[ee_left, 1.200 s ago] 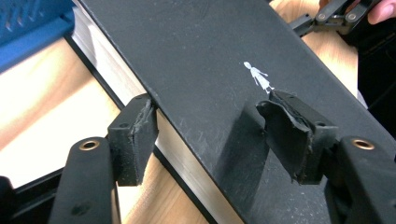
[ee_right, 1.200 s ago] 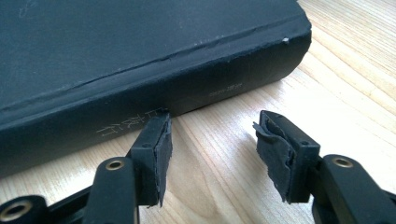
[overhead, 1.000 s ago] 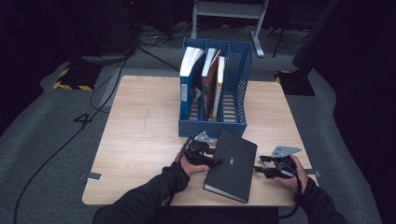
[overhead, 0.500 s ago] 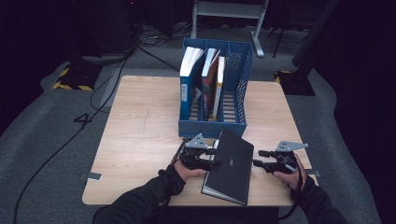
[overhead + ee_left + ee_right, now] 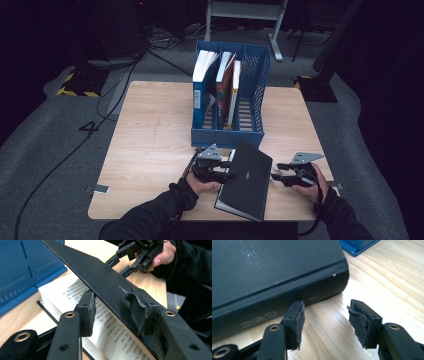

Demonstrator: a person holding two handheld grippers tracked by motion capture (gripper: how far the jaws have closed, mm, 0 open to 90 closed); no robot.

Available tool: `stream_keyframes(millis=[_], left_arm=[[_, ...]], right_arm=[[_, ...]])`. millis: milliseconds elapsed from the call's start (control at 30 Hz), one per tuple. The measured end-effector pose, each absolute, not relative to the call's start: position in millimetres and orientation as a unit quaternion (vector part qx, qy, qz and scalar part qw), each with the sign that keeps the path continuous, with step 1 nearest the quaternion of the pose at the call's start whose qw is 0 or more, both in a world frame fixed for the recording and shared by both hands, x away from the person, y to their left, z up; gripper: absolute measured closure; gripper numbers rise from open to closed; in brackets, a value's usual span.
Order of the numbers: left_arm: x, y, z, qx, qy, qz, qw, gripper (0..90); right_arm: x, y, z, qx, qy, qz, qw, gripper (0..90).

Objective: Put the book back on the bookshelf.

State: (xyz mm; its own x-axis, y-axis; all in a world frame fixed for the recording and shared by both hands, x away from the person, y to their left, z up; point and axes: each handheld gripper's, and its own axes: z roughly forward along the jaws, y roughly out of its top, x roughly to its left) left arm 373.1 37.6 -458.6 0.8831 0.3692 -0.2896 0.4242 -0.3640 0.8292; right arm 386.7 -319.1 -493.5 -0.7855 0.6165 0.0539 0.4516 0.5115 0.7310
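Observation:
A black hardcover book [image 5: 245, 180] lies near the table's front edge, its front cover [image 5: 100, 277] raised off the printed pages [image 5: 107, 322]. My left gripper [image 5: 227, 170] is at the book's left edge. In the left gripper view the cover runs slanting between the jaws of that gripper [image 5: 111, 302], which have just been closing; page text still shows between the left pad and the cover. My right gripper [image 5: 277, 172] is on the book's right. It stands open by the spine [image 5: 262, 312], its jaws having just closed a little, with bare wood between its fingertips [image 5: 325, 312].
A blue file holder [image 5: 227, 137] stands just behind the book, with three upright books [image 5: 220, 80] in its slots. The wooden table [image 5: 150, 150] stretches to the left. The person's sleeves come in from the bottom edge. My right gripper [image 5: 135, 255] shows far off in the left gripper view.
The book's cover has lifted from lying flat to a raised tilt. My left gripper has shifted in at the cover's left edge. The right gripper has stayed put.

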Motion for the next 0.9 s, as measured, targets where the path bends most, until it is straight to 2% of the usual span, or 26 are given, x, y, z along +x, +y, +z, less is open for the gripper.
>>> stream_keyframes(millis=[67,200,267,300,333,367,467,533,633,733,800,900], left_arm=[[376.8,39.0,-460.6,0.826,0.249,-0.04,0.504,55.8],[379.1,36.6,-463.1,0.844,0.264,-0.028,0.466,48.9],[377.2,30.8,-465.8,0.869,0.245,-0.001,0.429,36.4],[375.5,27.7,-467.6,0.875,0.237,-0.003,0.422,38.0],[374.1,24.9,-468.1,0.883,0.231,0.003,0.408,31.2],[374.0,23.3,-467.8,0.887,0.23,0.01,0.401,30.7],[377.3,23.5,-470.6,0.886,0.249,-0.001,0.391,29.6],[380.2,24.0,-474.4,0.881,0.263,-0.027,0.391,23.9],[382.7,22.0,-476.3,0.882,0.267,-0.054,0.384,20.6],[385.4,15.9,-481.6,0.884,0.269,-0.109,0.366,16.0],[386.2,13.0,-481.4,0.887,0.272,-0.113,0.356,10.7],[385.0,12.1,-477.7,0.893,0.264,-0.099,0.351,12.0]], right_arm=[[386.9,-319.4,-493.7,0.309,0.864,0.385,0.102,45.3],[384.9,-317.4,-495.9,0.298,0.872,0.376,0.098,43.1],[384.8,-316.9,-495.9,0.296,0.872,0.377,0.099,42.7],[384.8,-317.0,-496.0,0.296,0.872,0.377,0.099,42.6],[384.6,-317.2,-495.9,0.297,0.872,0.377,0.097,42.6],[384.5,-317.2,-495.9,0.297,0.872,0.377,0.097,42.6],[384.4,-316.7,-495.7,0.294,0.874,0.375,0.098,41.9],[383.4,-315.7,-495.0,0.293,0.875,0.373,0.094,40.4],[381.5,-313.8,-494.6,0.283,0.881,0.364,0.101,40.1],[381.3,-313.5,-494.7,0.281,0.882,0.364,0.1,39.8],[381.4,-313.6,-494.8,0.28,0.882,0.365,0.1,39.9],[381.1,-313.3,-494.8,0.279,0.883,0.364,0.102,39.8]])
